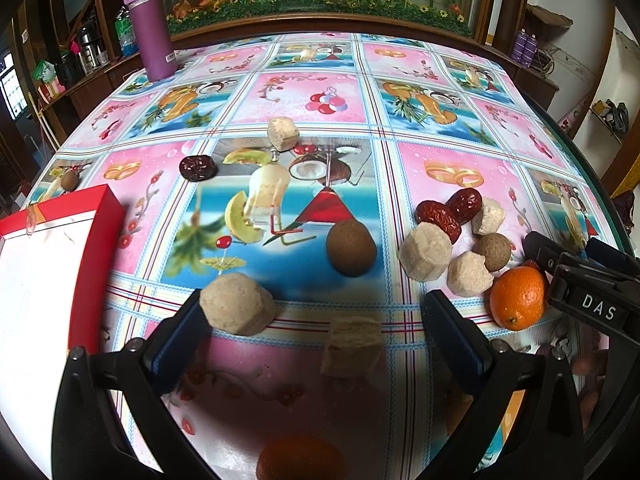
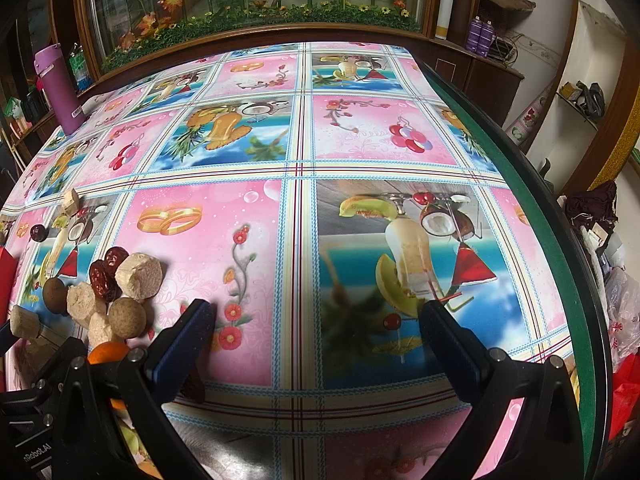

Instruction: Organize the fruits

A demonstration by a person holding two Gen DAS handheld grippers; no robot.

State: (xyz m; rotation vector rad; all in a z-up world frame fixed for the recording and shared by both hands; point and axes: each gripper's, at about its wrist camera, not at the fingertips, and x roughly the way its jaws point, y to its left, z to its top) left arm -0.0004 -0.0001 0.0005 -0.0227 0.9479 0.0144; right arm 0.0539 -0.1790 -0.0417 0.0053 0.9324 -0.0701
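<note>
In the left wrist view my left gripper (image 1: 320, 320) is open above the patterned tablecloth. A beige fruit chunk (image 1: 236, 308) lies against its left fingertip, and another chunk (image 1: 352, 346) sits in shadow between the fingers. A brown round fruit (image 1: 351, 247) lies just ahead. To the right is a pile of red dates (image 1: 448, 210), beige chunks (image 1: 424, 252), a brown ball (image 1: 494, 251) and an orange (image 1: 518, 296). My right gripper (image 2: 318, 320) is open over bare cloth, with the same pile (image 2: 127, 317) to its left.
A red box with a white inside (image 1: 48, 260) stands at the left edge. A dark dried fruit (image 1: 197, 168), a beige chunk (image 1: 283, 133) and a small brown fruit (image 1: 70, 180) lie farther back. A purple bottle (image 1: 150, 28) stands at the far left corner. The table's green rim (image 2: 532, 200) curves along the right.
</note>
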